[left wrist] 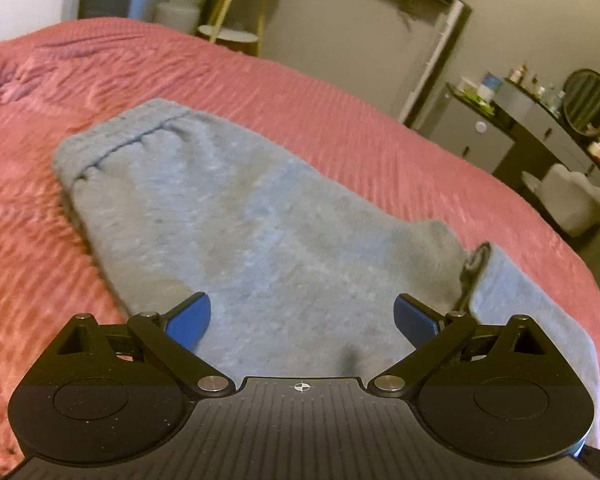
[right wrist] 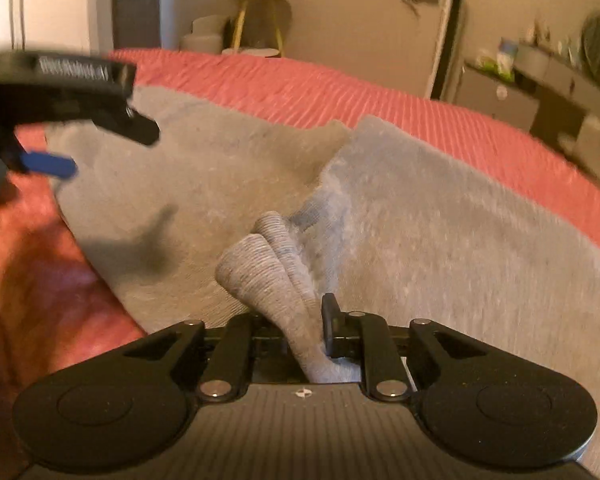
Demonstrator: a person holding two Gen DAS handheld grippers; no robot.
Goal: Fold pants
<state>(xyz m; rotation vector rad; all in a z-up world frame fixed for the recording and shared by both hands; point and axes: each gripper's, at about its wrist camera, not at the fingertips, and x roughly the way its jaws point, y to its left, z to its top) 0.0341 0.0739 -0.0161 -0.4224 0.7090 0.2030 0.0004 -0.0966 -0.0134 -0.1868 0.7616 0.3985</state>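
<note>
Grey sweatpants [left wrist: 260, 220] lie on the pink bedspread [left wrist: 340, 92], with the elastic waistband [left wrist: 120, 136] at the far left. My left gripper [left wrist: 302, 316] hovers open just above the cloth, its blue pads wide apart and nothing between them. In the right wrist view, a leg of the pants [right wrist: 440, 220] is doubled over the rest. Its ribbed cuff [right wrist: 268, 264] stands bunched up between the jaws of my right gripper [right wrist: 296, 320], which is shut on it. The left gripper's blue finger [right wrist: 52, 166] shows at the upper left, above the pants' edge.
The bed's far edge curves along the right side. Beyond it stand a dark dresser [left wrist: 512, 120] with bottles and a round mirror [left wrist: 588, 100], a white chair [left wrist: 572, 196] and a small round side table [left wrist: 240, 4] against the wall.
</note>
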